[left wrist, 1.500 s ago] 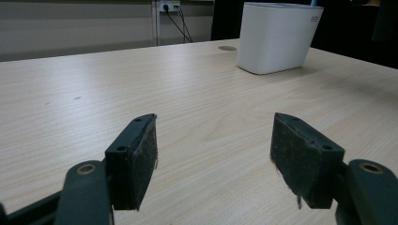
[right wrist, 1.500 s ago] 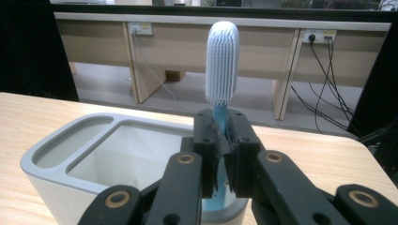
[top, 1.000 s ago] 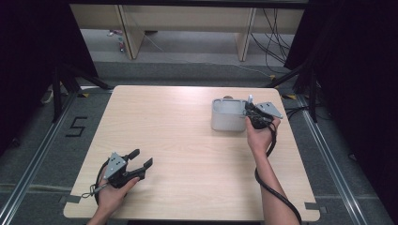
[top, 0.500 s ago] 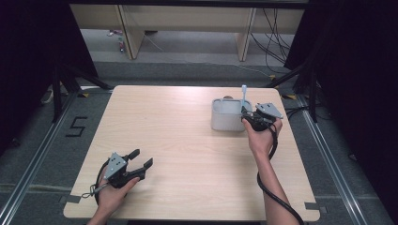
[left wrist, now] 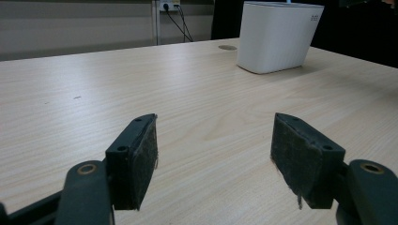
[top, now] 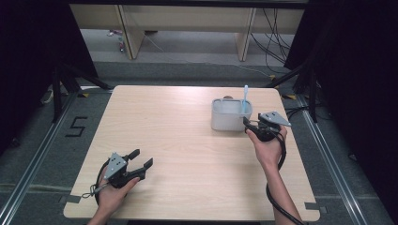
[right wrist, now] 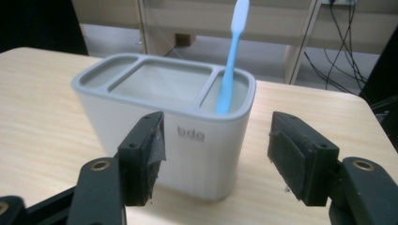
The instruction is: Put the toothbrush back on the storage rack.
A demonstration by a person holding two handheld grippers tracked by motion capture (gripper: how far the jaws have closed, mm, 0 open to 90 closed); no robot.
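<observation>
The holder [right wrist: 164,136], lettered "bda", stands at the table's [top: 187,140] far right with the blue toothbrush [right wrist: 230,61] upright in its right-hand compartment. The right gripper [right wrist: 216,154], jaws just opened, is released just beside it; the left gripper [left wrist: 213,154] is released too.

High view: fixed above your side, looking forward and down on the whole tabletop [top: 187,140], floor and shelving beyond its far edge. Left gripper view: low over the near left part, skimming the surface toward the far right corner; the white holder [left wrist: 278,36] sits well off. Right gripper view: close in at that holder [right wrist: 164,126], slightly above its rim, facing the far edge. All three views share the holder [top: 230,115].
</observation>
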